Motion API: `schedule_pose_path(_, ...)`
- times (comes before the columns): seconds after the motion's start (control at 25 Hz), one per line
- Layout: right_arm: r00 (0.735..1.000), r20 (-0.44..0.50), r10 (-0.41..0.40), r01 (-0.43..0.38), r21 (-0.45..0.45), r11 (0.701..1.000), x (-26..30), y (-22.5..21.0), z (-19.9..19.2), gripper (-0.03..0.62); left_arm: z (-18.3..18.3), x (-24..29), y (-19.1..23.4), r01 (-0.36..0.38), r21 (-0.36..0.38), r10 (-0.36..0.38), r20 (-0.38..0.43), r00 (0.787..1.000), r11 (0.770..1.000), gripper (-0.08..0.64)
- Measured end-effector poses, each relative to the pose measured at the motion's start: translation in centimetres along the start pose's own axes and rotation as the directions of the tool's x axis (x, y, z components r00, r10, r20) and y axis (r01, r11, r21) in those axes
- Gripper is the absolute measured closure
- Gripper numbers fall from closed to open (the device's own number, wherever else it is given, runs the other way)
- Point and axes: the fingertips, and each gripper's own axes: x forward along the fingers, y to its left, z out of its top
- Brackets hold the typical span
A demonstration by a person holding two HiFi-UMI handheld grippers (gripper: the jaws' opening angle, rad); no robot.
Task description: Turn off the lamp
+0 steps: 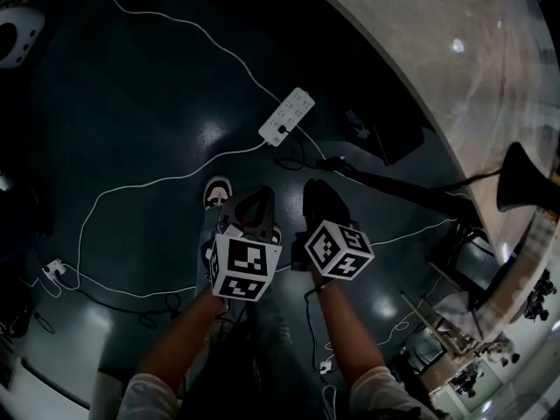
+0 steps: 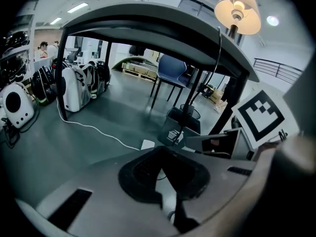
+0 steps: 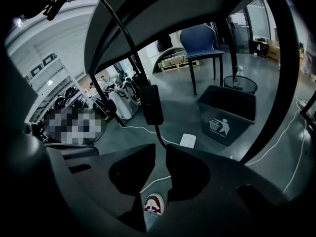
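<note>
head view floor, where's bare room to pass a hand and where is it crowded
Bare floor lies left of the power strip, between the two white cables. Crowded: between the power strip and the table, where black cords and a dark box lie, and at the lower left, where a cable tangle sits.

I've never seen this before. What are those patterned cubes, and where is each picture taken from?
A person holds a two-jawed tool in each hand; the cubes are part of them. The head view looks down on the left gripper, the right gripper and a power strip on the floor beside a table. The other two pictures come from cameras on the tools: the left shows the lit lamp, the right a black box on a cord. Nothing is held.
</note>
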Motion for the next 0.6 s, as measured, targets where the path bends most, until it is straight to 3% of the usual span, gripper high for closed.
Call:
schedule_pose_path(0.44,0.999,-0.022,-0.039,0.039,-0.001,0.999,4.3,-0.1,0.6,0.517,0.4,1.3,3.6,0.003,0.008,-0.003,-0.022,1.0,1.0,0.554)
schedule_pose_path(0.6,0.997,-0.022,-0.073,0.074,0.02,0.997,4.6,0.0,0.6,0.548,0.3,1.3,4.6,0.0,0.001,0.0,-0.026,1.0,1.0,0.554)
